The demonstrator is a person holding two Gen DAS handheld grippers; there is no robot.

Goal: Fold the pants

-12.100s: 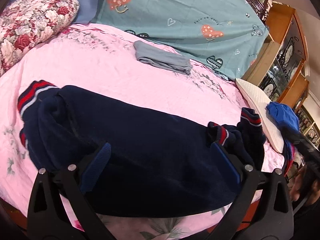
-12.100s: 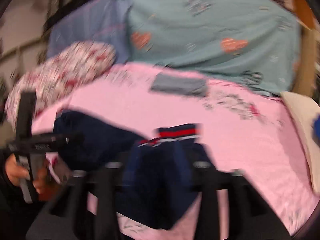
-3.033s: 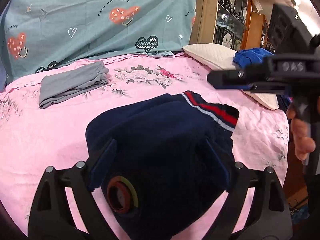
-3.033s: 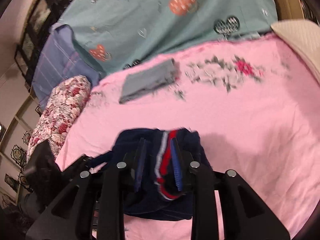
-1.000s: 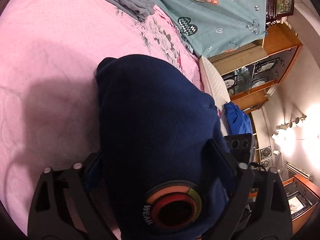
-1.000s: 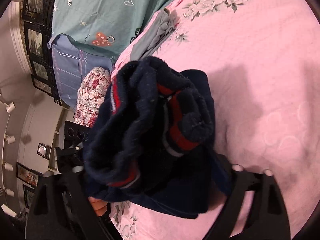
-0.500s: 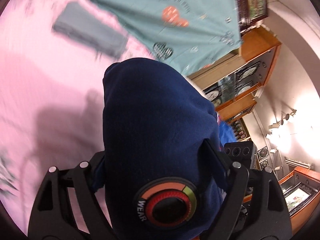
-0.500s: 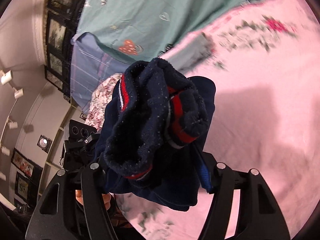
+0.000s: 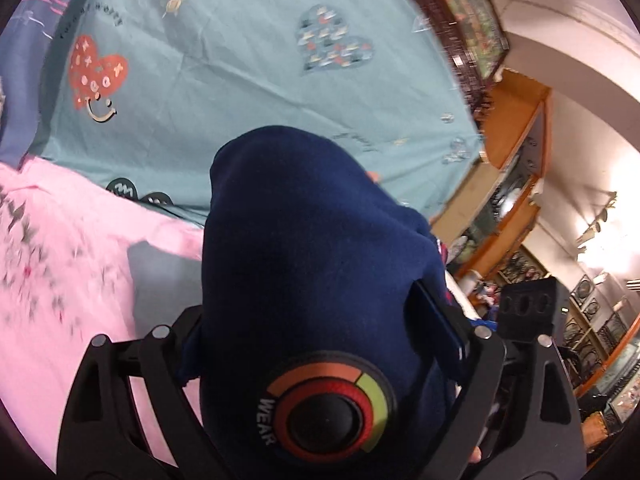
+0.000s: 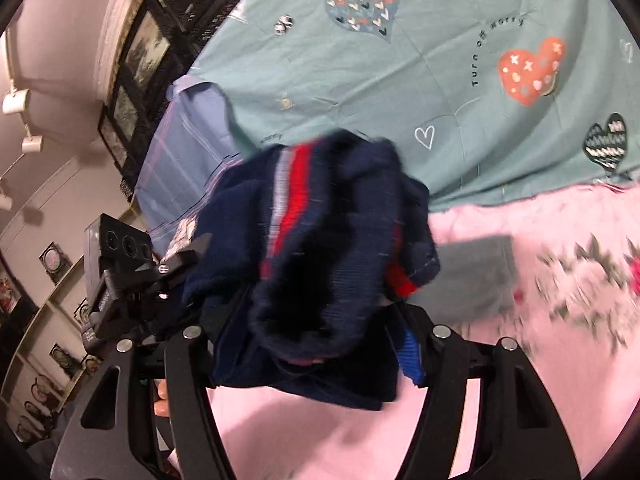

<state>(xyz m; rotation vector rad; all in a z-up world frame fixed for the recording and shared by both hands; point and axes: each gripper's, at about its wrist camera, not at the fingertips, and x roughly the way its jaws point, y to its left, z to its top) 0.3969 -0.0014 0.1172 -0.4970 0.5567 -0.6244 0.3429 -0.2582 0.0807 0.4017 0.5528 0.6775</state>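
The navy pants were up off the bed, a thick folded bundle carried between both grippers! By the look of it the folding itself was done: the cloth was doubled into a compact, fat package, and what seemed left was to set it down, likely near the grey folded garment lying on the pink floral bedspread.

From the left wrist view the bundle showed a smooth, fleecy navy face with a round orange, red and green badge reading "WEAR". From the right wrist view its other end showed the ribbed band striped red, white and blue, rolled layers stacked on one another, a little blurred.

The left gripper stood spread wide, its jaws having just opened a touch further, yet the blue pads were pressed into the bundle's sides. The right gripper had its fingers set closer, pinching the cuffed end, and its jaws had just been closing on the cloth.

Behind hung a teal sheet printed with hearts; wooden display cabinets stood off to the side.
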